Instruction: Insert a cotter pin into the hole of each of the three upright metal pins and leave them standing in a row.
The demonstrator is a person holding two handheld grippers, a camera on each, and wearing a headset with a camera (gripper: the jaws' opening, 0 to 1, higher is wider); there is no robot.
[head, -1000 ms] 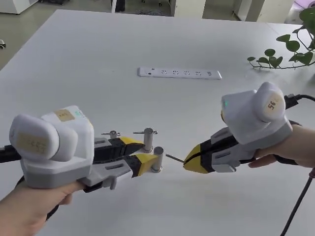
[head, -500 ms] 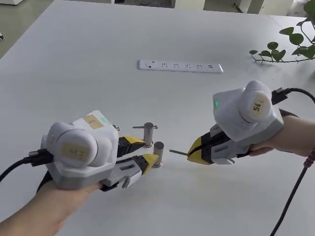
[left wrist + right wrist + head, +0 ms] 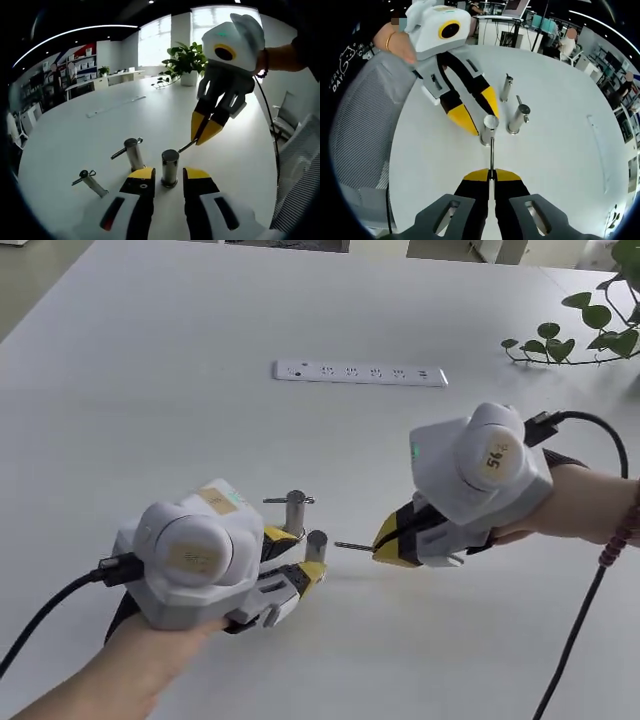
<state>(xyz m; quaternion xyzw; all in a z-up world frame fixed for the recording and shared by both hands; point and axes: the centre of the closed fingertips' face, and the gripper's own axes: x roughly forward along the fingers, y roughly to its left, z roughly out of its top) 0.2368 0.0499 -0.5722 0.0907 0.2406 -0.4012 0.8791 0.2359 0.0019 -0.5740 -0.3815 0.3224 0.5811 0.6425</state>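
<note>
Your left tongs (image 3: 169, 173) stand open astride the nearest metal pin (image 3: 170, 167); your right tongs (image 3: 491, 174) pinch a cotter pin (image 3: 492, 154), its tip at that pin's top.

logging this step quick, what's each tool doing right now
left tool: open, jaws straddling the bare metal pin
right tool: shut on a cotter pin

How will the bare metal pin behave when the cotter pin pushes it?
Probably tippy: the metal pin stands tall on a small base. Jaws of the left tool flank it with gaps, so they may only catch it. The cotter pin in the right tool looks thin, might flex.
</note>
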